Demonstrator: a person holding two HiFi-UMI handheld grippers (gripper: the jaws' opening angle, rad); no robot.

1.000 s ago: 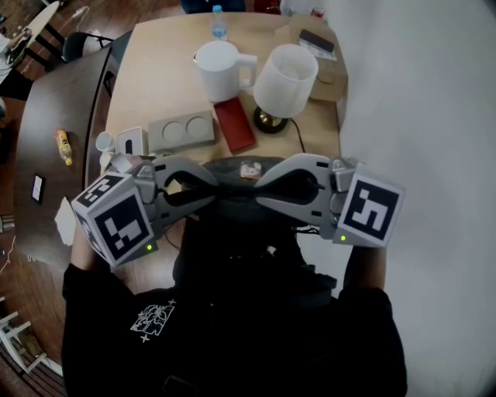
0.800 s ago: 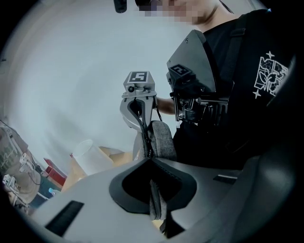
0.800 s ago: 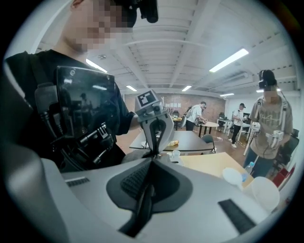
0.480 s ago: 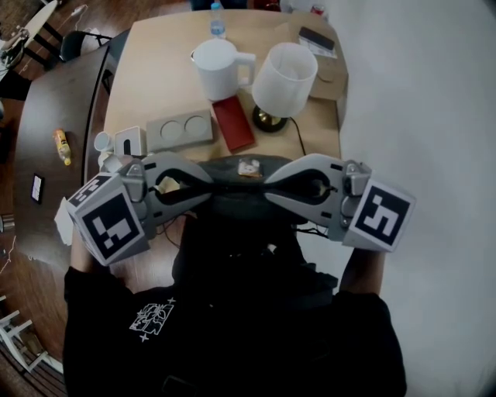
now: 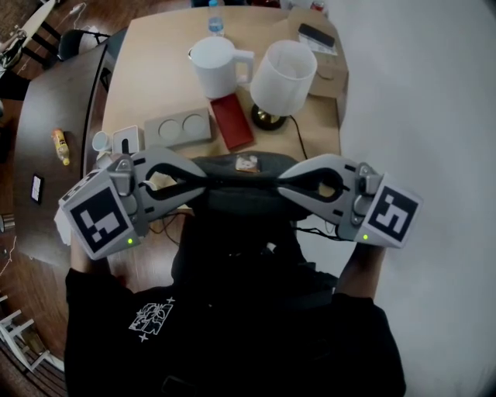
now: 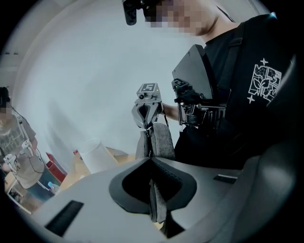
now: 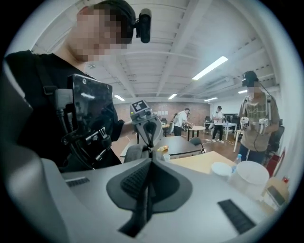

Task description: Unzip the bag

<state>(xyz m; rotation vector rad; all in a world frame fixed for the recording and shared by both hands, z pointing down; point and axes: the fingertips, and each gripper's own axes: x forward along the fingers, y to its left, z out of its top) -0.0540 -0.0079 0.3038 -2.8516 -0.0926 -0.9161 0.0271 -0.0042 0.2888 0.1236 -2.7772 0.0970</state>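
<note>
A grey fabric bag [image 5: 240, 195] is held up in front of the person's chest, above the near end of the wooden table [image 5: 155, 70]. My left gripper [image 5: 200, 183] is shut on the bag's left end, and grey fabric [image 6: 163, 140] shows pinched between its pads. My right gripper [image 5: 283, 183] is shut on the right end. A thin dark strip lies between its pads, and I cannot tell if it is the zip pull. In each gripper view the other gripper faces me across the bag [image 7: 134, 153]. A small tag [image 5: 248, 163] sits on the bag's top.
On the table stand a white jug [image 5: 215, 66], a lamp with a white shade [image 5: 285, 75], a red case [image 5: 233, 122], a grey plate with two holes [image 5: 180, 129], a bottle [image 5: 215, 23] and a cardboard box [image 5: 322, 46]. A dark table [image 5: 54, 116] lies left. Other people [image 7: 256, 118] stand further back.
The two grippers have drawn apart, the left one to the left and the right one to the right. More of the bag's top now shows between them.
</note>
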